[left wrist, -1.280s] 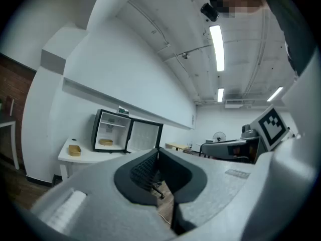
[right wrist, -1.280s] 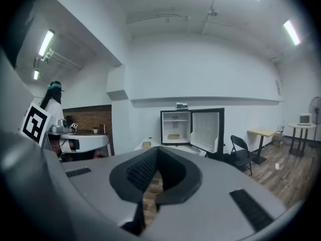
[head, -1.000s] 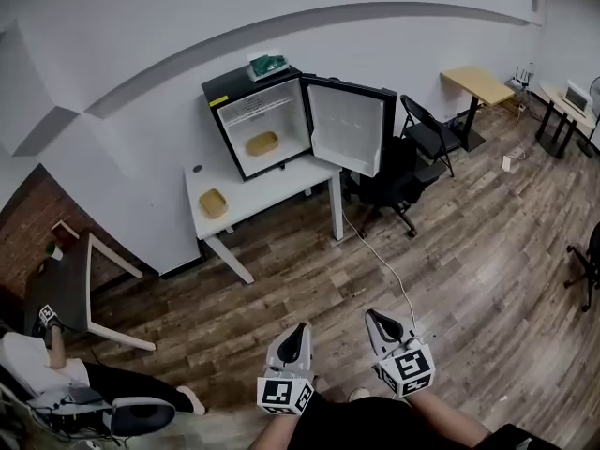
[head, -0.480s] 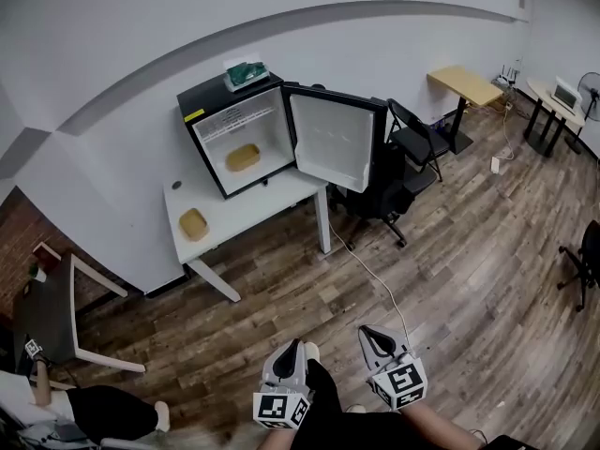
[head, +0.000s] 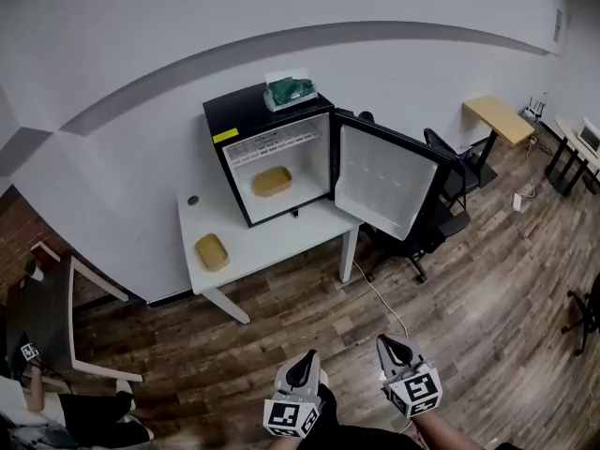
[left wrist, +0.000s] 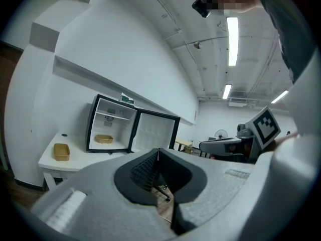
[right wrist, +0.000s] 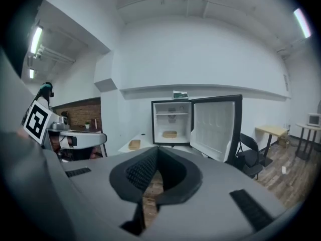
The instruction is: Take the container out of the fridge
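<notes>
A small black fridge (head: 246, 134) stands on a white table (head: 272, 244) against the wall, its door (head: 386, 183) swung open to the right. A tan container (head: 272, 181) lies on the fridge floor; it also shows in the left gripper view (left wrist: 104, 139) and the right gripper view (right wrist: 169, 134). A second tan container (head: 212, 251) lies on the table to the fridge's left. My left gripper (head: 307, 362) and right gripper (head: 390, 345) are low in the head view, far from the fridge, both shut with nothing between the jaws.
A green-and-white box (head: 290, 90) lies on top of the fridge. Black office chairs (head: 441, 218) stand behind the open door, and a cable (head: 386, 293) runs over the wood floor. A dark table (head: 47, 312) and a seated person (head: 66, 411) are at the left.
The fridge and table have grown nearer and shifted in the head view as I walk toward them. Both grippers stay shut and side by side.
</notes>
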